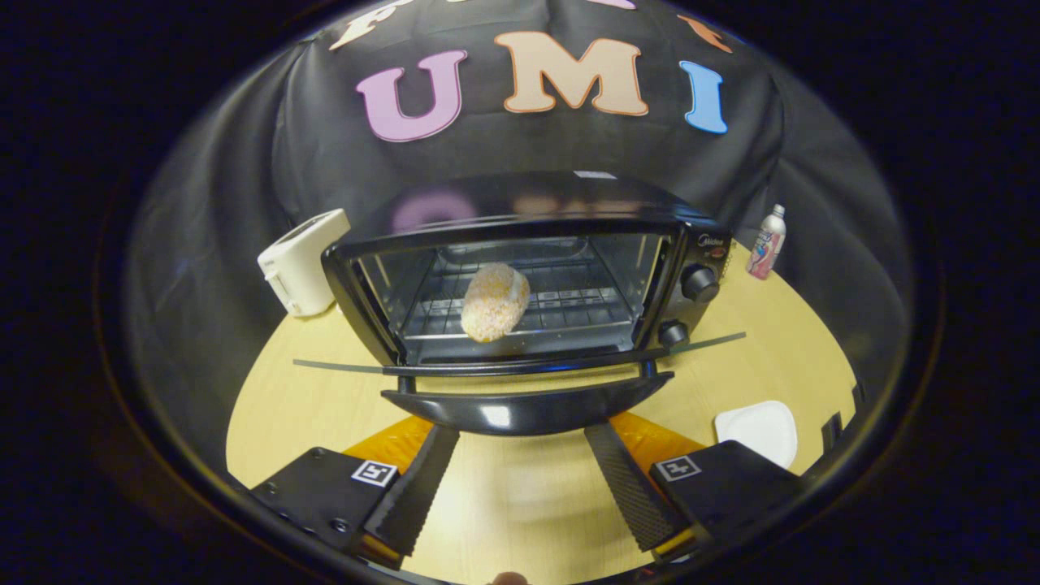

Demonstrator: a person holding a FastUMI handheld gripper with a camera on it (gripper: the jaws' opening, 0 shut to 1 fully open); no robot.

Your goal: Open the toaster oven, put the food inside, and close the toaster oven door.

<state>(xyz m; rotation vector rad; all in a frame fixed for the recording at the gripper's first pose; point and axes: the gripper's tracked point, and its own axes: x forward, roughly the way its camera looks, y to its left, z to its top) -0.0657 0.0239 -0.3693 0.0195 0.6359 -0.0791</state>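
Inside toaster oven (520, 276), round breaded food (494, 301) on rack, oven door (520, 370) folded down, gripper (520, 471) just before door handle, fingers spread, gripping nothing.

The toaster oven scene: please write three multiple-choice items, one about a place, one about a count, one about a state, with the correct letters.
1. Where is the food?
A. on the white plate
B. on the rack inside the toaster oven
C. between the fingers

2. How many knobs are on the oven's panel?
A. two
B. four
C. none

3. How is the oven door?
A. shut
B. removed
C. folded down open

Key: 1 B, it lies on the wire rack; 2 A, two knobs show; 3 C, the door lies flat, ahead of the open gripper.
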